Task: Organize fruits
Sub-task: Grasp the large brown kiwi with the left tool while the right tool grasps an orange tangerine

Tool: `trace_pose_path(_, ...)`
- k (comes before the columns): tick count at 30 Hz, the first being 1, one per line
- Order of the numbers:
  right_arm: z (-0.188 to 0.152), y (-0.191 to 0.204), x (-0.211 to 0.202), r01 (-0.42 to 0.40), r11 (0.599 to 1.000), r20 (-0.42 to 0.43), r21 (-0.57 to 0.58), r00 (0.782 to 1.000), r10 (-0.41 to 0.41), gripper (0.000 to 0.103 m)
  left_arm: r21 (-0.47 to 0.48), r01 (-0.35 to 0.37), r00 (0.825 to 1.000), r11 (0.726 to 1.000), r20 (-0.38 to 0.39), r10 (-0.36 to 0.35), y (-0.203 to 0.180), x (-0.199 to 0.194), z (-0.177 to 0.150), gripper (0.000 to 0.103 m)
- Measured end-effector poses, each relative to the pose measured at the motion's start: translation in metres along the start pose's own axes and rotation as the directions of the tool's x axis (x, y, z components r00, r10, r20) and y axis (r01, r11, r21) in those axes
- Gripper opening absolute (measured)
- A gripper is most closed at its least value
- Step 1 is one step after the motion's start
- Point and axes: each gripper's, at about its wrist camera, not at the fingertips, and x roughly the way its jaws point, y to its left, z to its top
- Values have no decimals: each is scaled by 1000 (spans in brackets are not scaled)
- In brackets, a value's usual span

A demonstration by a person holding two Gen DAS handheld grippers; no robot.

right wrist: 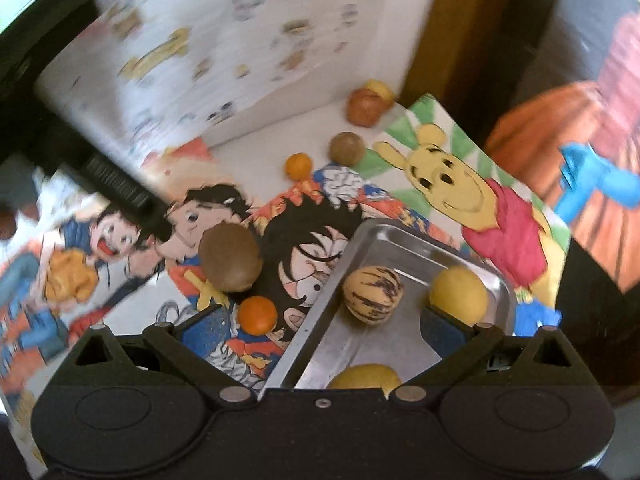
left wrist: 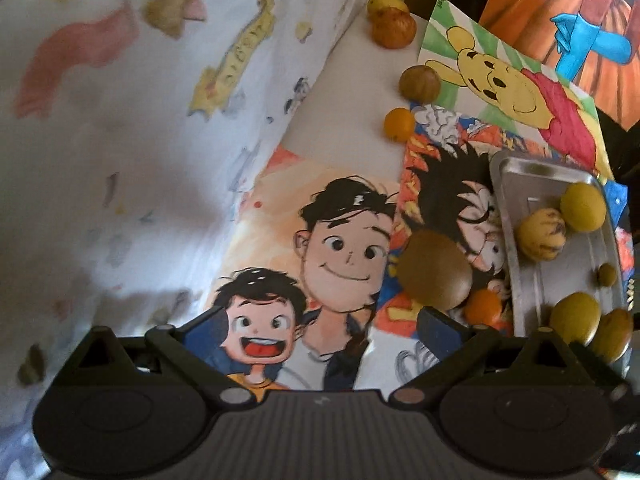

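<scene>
Right wrist view: the right gripper, jaws apart and empty, hovers over the metal tray; the small orange fruit lies just left of its fingers, nearer than to the open left gripper.

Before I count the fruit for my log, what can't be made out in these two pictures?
- Yellow fruit at the tray's near end, right wrist view: the gripper body hides its lower part.
- Two yellow fruits at the tray's near end, left wrist view: partly behind the gripper, dim.
- Small green fruit, left wrist view: too small to name.
- Back yellow fruit: half hidden by the orange-brown fruit.
- Left side of the right wrist view: motion-blurred.
</scene>
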Motion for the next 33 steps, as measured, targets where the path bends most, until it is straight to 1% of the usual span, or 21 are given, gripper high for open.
trace_pose_path(3,-4,8,11,-20,997,-5,-70,1000,20,102,-26,36,999,999,-13,-36,-2,7,6,102)
trace_pose_path(5,-7,12,20,-34,995,-17,-92,999,32,102,-47,65,997,997,-25,-67,-5,13,10,102)
trace_pose_path(8,-10,17,36,-40,991,-49,-130,998,34,99,-93,115,991,989,-52,-120,-10,23,17,102)
trace_pose_path(11,-12,24,47,-38,982,-53,-183,998,29,94,-162,145,984,976,-79,-159,-14,36,24,102)
trace_pose_path(13,-14,27,54,-54,977,-62,-206,997,42,86,-202,153,979,967,-100,-176,-17,45,27,102)
trace_pose_path(17,-16,32,65,-82,968,-78,-236,995,65,73,-273,174,967,946,-135,-217,-20,60,31,101)
trace_pose_path(19,-16,33,69,-96,966,-80,-240,994,79,67,-282,183,962,942,-148,-231,-23,66,32,97)
trace_pose_path(20,-16,33,71,-102,966,-80,-239,993,85,66,-282,183,959,942,-158,-234,-24,68,33,95)
trace_pose_path(22,-15,33,73,-115,965,-83,-236,992,97,60,-285,185,955,941,-174,-240,-26,72,33,89)
trace_pose_path(25,-14,34,77,-128,964,-86,-235,990,111,55,-301,185,951,935,-186,-248,-26,78,35,82)
trace_pose_path(28,-13,35,82,-134,963,-97,-235,989,114,48,-320,188,946,929,-196,-259,-25,83,38,78)
trace_pose_path(32,-11,35,85,-141,962,-98,-234,988,121,44,-336,179,940,925,-220,-262,-27,89,41,78)
trace_pose_path(33,-11,36,86,-143,961,-97,-235,988,123,41,-337,175,940,925,-224,-259,-27,90,42,77)
